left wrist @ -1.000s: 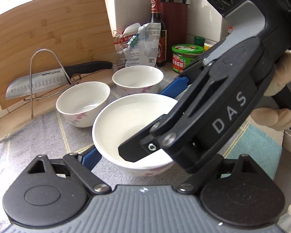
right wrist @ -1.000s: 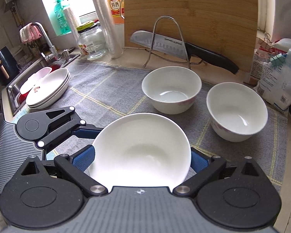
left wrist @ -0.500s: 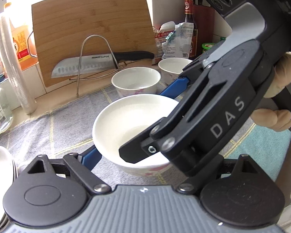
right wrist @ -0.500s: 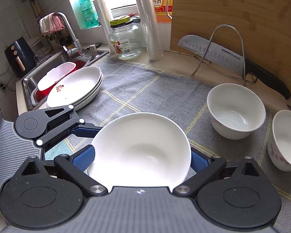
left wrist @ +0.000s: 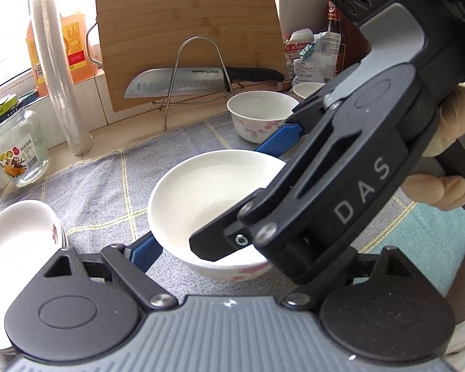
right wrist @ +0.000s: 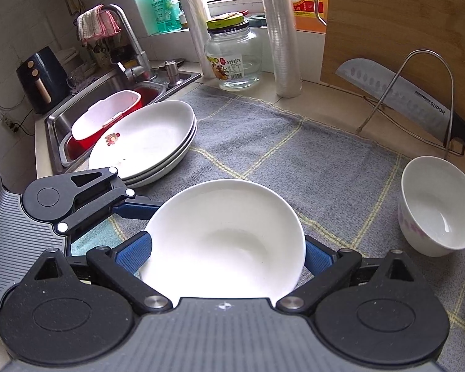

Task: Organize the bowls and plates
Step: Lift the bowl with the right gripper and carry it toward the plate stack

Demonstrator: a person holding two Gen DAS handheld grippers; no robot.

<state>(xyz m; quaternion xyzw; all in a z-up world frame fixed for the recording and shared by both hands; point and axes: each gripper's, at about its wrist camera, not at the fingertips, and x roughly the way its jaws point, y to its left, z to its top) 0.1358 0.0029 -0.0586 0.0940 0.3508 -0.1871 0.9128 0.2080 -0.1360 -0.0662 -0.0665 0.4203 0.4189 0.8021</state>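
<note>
Both grippers, right gripper (right wrist: 226, 248) and left gripper (left wrist: 214, 192), clamped the white bowl (right wrist: 223, 238) by its rim, with the plate stack (right wrist: 145, 139) lying ahead-left.

From my right wrist view, I take the mat (right wrist: 310, 167) on the counter as landmark: the stacked plates (right wrist: 145, 136) sit on its left edge, the sink (right wrist: 77, 114) beyond them, a bowl (right wrist: 440, 210) on its right, the jar (right wrist: 232, 59) and cutting board (right wrist: 403, 24) behind it, the knife (right wrist: 396, 93) resting against that board.
</note>
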